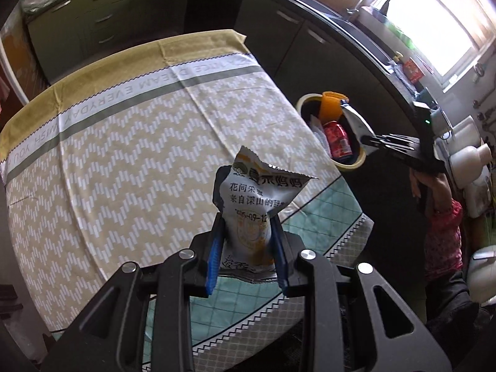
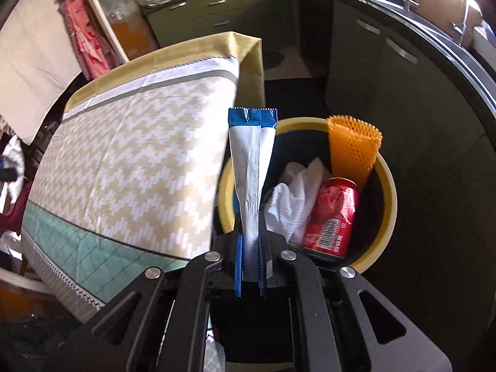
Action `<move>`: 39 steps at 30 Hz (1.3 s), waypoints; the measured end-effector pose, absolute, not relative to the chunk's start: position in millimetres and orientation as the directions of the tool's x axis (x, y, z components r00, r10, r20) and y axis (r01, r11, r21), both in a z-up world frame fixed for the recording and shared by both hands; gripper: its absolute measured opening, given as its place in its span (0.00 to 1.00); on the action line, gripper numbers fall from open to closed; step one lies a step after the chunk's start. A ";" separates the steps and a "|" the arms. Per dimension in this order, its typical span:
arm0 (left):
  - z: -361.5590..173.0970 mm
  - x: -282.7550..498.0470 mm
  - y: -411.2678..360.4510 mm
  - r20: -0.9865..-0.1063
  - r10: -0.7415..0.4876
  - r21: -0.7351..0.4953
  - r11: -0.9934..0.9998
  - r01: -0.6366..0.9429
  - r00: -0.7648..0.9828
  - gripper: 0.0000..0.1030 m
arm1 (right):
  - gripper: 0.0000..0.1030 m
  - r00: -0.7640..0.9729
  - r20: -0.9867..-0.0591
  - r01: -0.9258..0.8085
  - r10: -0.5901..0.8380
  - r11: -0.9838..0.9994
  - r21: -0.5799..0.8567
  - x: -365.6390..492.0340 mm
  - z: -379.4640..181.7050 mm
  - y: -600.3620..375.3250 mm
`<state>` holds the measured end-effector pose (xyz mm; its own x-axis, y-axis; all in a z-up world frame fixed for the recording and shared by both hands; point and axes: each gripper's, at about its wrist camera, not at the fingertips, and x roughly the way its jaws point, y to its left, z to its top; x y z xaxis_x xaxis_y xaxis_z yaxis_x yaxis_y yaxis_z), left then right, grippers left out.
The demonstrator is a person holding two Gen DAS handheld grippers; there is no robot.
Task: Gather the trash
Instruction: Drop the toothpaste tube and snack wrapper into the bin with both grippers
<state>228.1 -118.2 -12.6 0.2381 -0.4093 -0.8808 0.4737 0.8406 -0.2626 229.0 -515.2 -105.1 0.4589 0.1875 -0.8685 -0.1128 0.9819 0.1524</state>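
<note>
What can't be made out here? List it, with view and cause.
- Bin floor: right wrist view, hidden by red can, tissue and orange mesh.
- Snack wrapper lower print: left wrist view, covered by the left tool.
- Blue-and-white sachet front: right wrist view, only its seam side shows.
- Window outlook: left wrist view, overexposed.

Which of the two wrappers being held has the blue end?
The slim white wrapper in the right gripper, held over the yellow bin. The left gripper holds a wider, crumpled packet with printed text and yellow markings.
</note>
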 end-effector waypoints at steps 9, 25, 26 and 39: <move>3.1 206.9 -190.4 -0.867 -0.467 -0.274 0.739 0.616 0.174 0.27 | 0.45 0.389 -0.911 0.045 0.139 0.985 0.169 279.4 -164.2 -549.3; -13.2 236.8 -341.9 -0.860 -0.507 -0.293 0.571 0.767 0.049 0.28 | 0.55 0.700 -0.685 0.194 0.202 0.869 0.455 41.4 -124.8 -627.9; -18.0 244.6 -355.6 -0.864 -0.501 -0.292 0.569 0.769 0.042 0.28 | 0.55 0.707 -0.680 0.218 0.193 0.855 0.470 26.2 -129.6 -631.4; -111.0 329.5 -457.7 -0.929 -0.366 -0.235 0.693 0.682 0.052 0.30 | 0.56 0.793 -0.594 0.370 0.134 0.668 0.645 -63.3 -164.6 -683.9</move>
<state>329.5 -457.7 -111.0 0.0522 -0.3660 -0.9292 0.6818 0.6929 -0.2346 -63.3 -683.9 -164.6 0.7929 0.1343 -0.5944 0.3704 0.6683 0.6451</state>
